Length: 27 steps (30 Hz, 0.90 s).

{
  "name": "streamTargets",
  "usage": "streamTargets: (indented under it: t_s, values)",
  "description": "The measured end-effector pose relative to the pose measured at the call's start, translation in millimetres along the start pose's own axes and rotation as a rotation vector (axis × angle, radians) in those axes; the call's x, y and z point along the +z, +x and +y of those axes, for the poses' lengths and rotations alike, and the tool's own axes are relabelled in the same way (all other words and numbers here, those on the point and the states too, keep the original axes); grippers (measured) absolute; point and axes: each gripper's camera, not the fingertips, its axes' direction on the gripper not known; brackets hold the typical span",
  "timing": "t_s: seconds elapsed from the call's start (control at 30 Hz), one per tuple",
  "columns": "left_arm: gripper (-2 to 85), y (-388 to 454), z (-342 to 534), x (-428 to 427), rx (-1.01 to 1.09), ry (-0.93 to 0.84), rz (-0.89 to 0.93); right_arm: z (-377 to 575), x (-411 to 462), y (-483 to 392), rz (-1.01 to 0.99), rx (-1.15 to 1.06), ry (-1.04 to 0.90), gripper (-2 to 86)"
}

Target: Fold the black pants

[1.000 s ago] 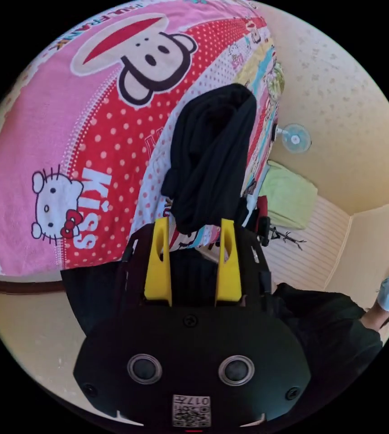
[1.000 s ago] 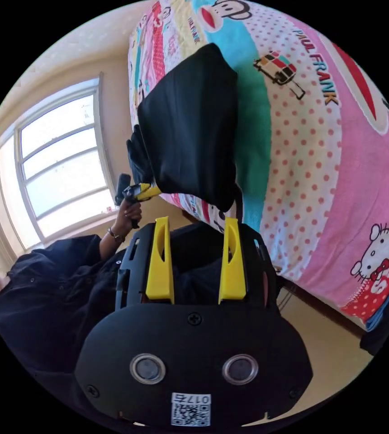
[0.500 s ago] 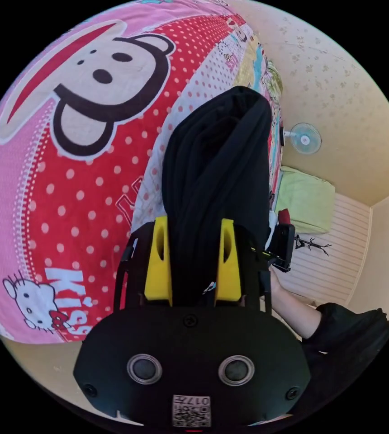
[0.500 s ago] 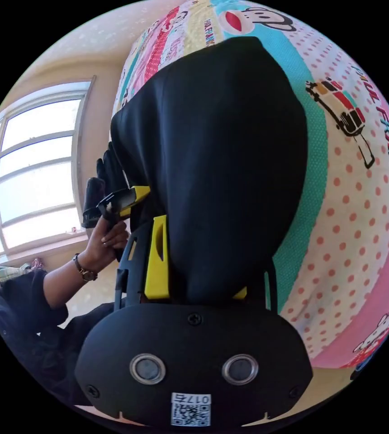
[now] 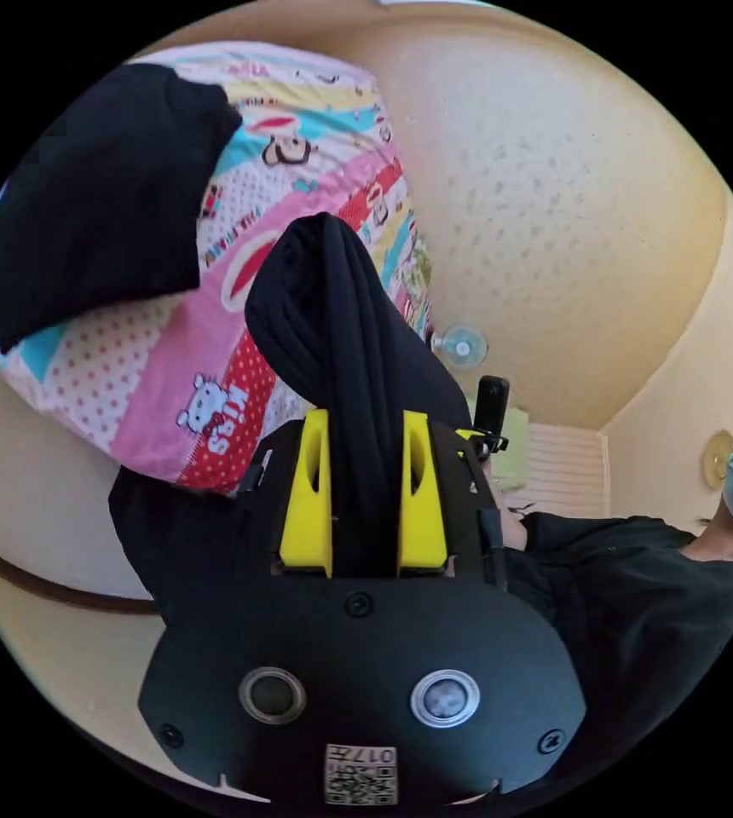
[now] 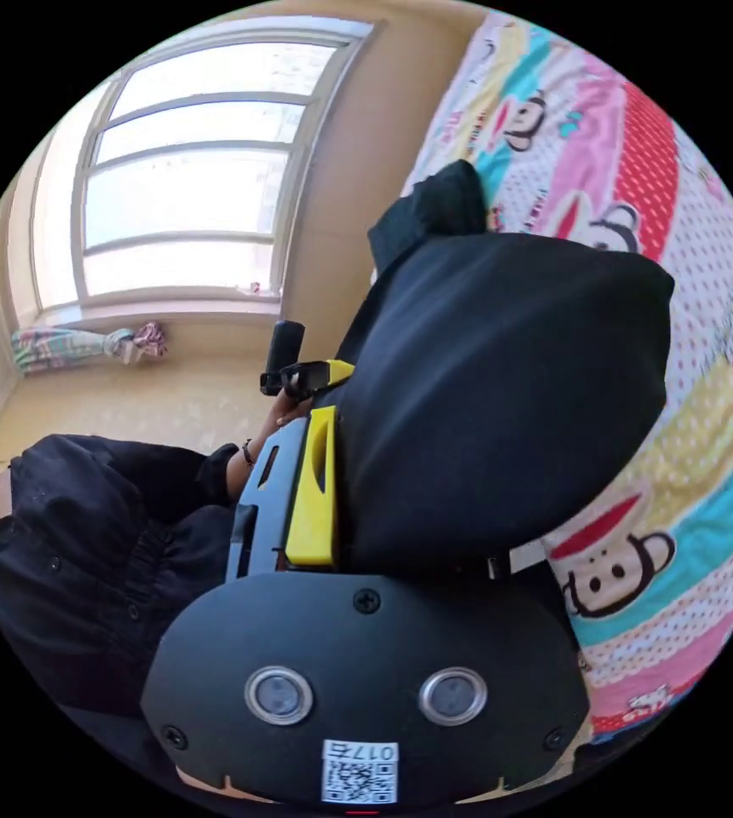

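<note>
The black pants are hanging bunched in thick vertical folds, lifted just off the cartoon-print bed cover. In the left gripper view the left gripper is clenching them: both yellow jaws are pressing against the ridge of cloth running up between them. In the right gripper view the same pants are draping as a broad smooth panel over the right gripper; one yellow jaw is showing at the panel's edge, touching the cloth, while the other is lying hidden beneath the fabric, so whether that tool is clamped cannot be told. The left gripper is also appearing there, beside the edge of the pants, with a person's hand holding its handle.

A second dark garment is lying flat on the bed cover, well apart from the lifted pants. The bed cover is spreading behind the cloth. A window is standing bright beyond the person's black sleeve. A wall fan is hanging on the pale wall.
</note>
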Motion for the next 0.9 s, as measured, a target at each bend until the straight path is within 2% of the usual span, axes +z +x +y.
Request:
streamTargets:
  t_s: [0.07, 0.2, 0.3, 0.33, 0.37, 0.4, 0.43, 0.5, 0.6, 0.67, 0.77, 0.8, 0.83, 0.87, 0.9]
  values:
    - [12.4, 9, -24, -43, 0.036, 0.092, -0.065, -63, 22, -36, -0.020, -0.122, -0.035, 8.1]
    - [14.3, -17, -92, -99, 0.024, 0.195, -0.253, -153, 69, -56, 0.032, -0.187, -0.081, 9.4]
    - [12.8, -83, -104, -109, -0.131, 0.237, -0.425, -191, 96, -19, 0.179, -0.011, -0.056, 10.7]
    - [11.8, -100, -98, -107, -0.179, 0.241, -0.455, -188, 98, 4, 0.267, 0.131, -0.043, 10.3]
    - [8.7, -138, -79, -99, -0.303, 0.229, -0.492, -176, 99, 29, 0.332, 0.287, -0.056, 9.4]
    - [6.4, -180, -51, -85, -0.439, 0.181, -0.488, -167, 100, 40, 0.351, 0.352, -0.069, 8.8]
    - [5.7, -202, -34, -76, -0.515, 0.139, -0.472, -144, 101, 61, 0.374, 0.437, -0.110, 7.5]
    - [2.7, -279, 61, -26, -0.872, -0.126, -0.347, -103, 104, 86, 0.433, 0.477, -0.219, 5.4]
    - [-0.2, -298, 185, 20, -1.227, -0.404, -0.275, -7, 99, 114, 0.701, 0.505, -0.444, 3.2]
    - [-0.7, -282, 227, 27, -1.337, -0.401, -0.282, 92, 88, 129, 0.901, 0.566, -0.649, 2.1]
    - [-1.0, -268, 236, 29, -1.451, -0.354, -0.245, 227, 67, 130, 1.043, 0.770, -0.834, 1.1]
    - [-1.0, -270, 215, 24, -1.457, -0.327, -0.261, 252, 63, 127, 1.039, 0.837, -0.846, 1.0]
    - [-1.0, -271, 199, 21, -1.445, -0.303, -0.271, 298, 54, 119, 0.994, 0.996, -0.826, 0.9]
    - [-1.0, -274, 157, 14, -1.388, -0.234, -0.282, 339, 45, 106, 0.904, 1.164, -0.733, 0.7]
    - [-1.0, -274, 106, 9, -1.309, -0.165, -0.273, 357, 40, 99, 0.849, 1.240, -0.658, 0.7]
